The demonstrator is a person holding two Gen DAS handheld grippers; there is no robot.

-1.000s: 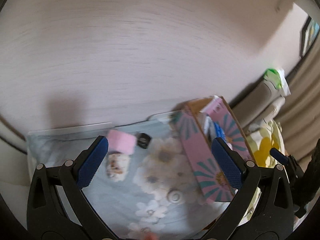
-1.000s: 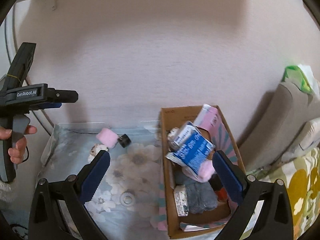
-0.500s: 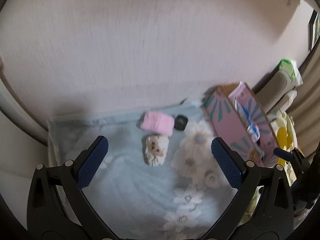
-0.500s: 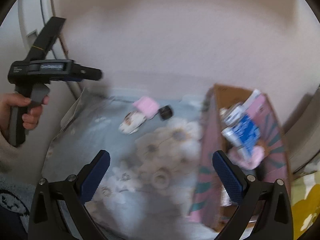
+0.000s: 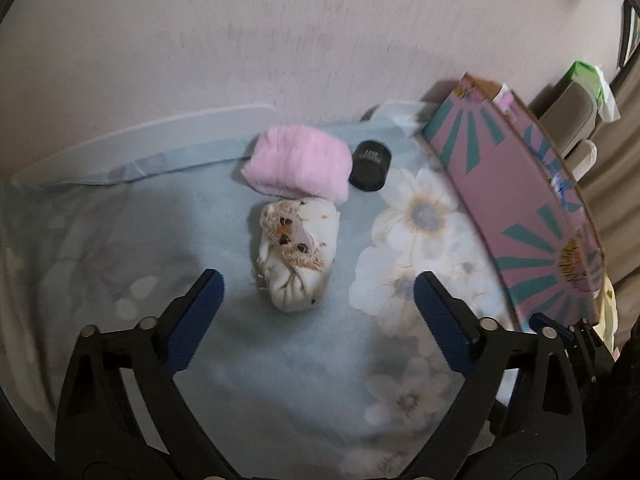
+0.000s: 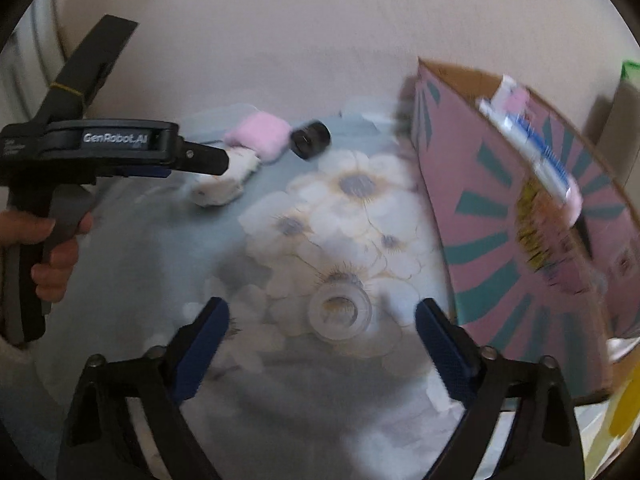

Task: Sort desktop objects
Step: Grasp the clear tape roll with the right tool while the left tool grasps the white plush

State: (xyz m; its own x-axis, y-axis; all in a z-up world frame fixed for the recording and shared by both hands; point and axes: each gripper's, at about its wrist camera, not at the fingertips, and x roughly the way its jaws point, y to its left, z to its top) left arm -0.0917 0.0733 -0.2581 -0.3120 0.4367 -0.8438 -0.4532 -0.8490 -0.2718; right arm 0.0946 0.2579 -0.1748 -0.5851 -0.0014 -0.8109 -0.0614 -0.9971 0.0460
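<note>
Evidently soft and light, the cream knotted cloth bundle (image 5: 296,256) lies mid-cloth, near the pink folded towel (image 5: 298,166); pinch its bulging middle (the frayed top would slip). Left gripper (image 5: 318,308) and right gripper (image 6: 322,338) are closing, both empty.

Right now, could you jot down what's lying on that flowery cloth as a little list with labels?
surface: flowered blue cloth
left gripper: jaws closing, nothing between them yet, white patterned bundle just ahead
right gripper: jaws closing, clear round lid just ahead, untouched
also loose: pink folded cloth, small black cap
box: pink cardboard box at right, packets inside
</note>
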